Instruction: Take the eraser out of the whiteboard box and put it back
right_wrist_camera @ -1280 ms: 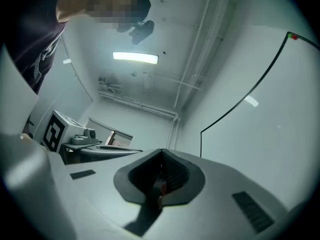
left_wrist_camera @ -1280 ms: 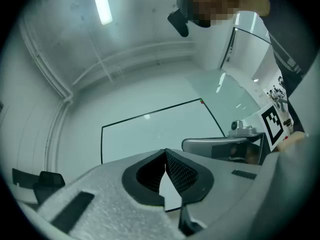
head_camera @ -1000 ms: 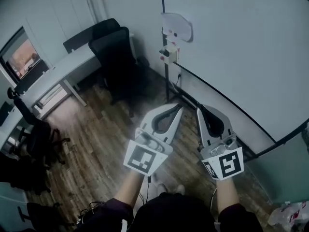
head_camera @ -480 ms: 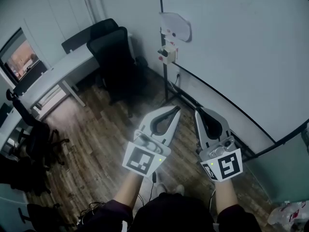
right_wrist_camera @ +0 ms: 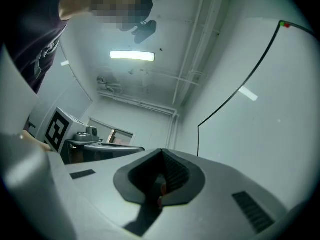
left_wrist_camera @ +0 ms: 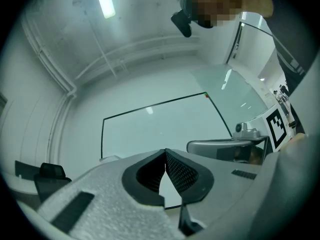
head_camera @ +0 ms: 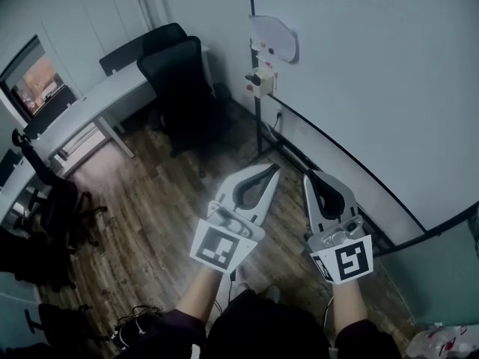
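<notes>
**grippers both shut and empty, whiteboard box not reached yet**

left gripper (head_camera: 271,169): jaws pressed together, nothing between the pads. same for the right gripper (head_camera: 310,176), tips closed on air. held side by side, both aimed toward the whiteboard (head_camera: 374,73).

looks like the approach step, nothing done on the task so far. whiteboard box (head_camera: 260,81) = small cream thing fixed on the post at the board's left edge, well apart from both tips. can't make out the eraser from here, too small. guessing inside that box. pale oval plate (head_camera: 274,40) just above it, no idea what for.

to do this well: pick one gripper, probably the left, lined up better with the box in the head view. open the jaws on the way in, not right at the box. come in level with the opening rather than from underneath. pinch the eraser squarely across its narrow side. keep the other gripper clear, or use it to steady the box if wobbly.

around: black office chair (head_camera: 178,77) and desk (head_camera: 97,107) off to the left, cables (head_camera: 135,321) on the wooden floor (head_camera: 150,215) near the feet. dark stand legs (head_camera: 288,154) between the grippers and the box, so mind those when stepping closer.
</notes>
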Tool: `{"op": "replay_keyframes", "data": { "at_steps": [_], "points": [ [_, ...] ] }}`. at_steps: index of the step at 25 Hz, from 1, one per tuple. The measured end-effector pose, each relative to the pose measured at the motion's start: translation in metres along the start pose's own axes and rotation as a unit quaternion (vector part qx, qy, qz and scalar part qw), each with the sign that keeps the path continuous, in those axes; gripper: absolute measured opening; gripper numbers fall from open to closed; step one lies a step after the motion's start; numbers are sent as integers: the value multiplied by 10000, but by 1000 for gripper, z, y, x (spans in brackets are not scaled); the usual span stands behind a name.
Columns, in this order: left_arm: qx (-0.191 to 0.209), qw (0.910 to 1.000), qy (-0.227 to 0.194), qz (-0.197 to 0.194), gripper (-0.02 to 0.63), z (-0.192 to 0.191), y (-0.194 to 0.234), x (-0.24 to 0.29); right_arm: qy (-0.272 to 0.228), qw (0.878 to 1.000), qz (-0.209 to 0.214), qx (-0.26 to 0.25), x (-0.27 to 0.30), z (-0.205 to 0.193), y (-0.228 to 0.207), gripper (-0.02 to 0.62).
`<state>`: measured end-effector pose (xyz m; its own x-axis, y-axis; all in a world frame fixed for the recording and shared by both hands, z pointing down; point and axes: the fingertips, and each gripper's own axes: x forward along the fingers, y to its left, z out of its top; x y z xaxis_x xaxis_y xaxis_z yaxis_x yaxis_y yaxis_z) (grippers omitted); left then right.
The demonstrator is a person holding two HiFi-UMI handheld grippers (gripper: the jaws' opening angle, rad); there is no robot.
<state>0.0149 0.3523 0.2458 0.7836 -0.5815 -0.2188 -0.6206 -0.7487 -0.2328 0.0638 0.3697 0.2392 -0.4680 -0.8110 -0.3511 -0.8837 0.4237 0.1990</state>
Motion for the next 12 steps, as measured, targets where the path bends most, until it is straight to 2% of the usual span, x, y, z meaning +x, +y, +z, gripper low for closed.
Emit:
{"op": "replay_keyframes", "data": {
  "at_steps": [7,12],
  "points": [
    [30,9998,138,151,6,-20,9,13,54,9997,136,205,7,-24,-13,3],
    [75,9997,195,150,6,-35,26,36,44,9993,83,357,27,-43,-35,3]
  ]
}}
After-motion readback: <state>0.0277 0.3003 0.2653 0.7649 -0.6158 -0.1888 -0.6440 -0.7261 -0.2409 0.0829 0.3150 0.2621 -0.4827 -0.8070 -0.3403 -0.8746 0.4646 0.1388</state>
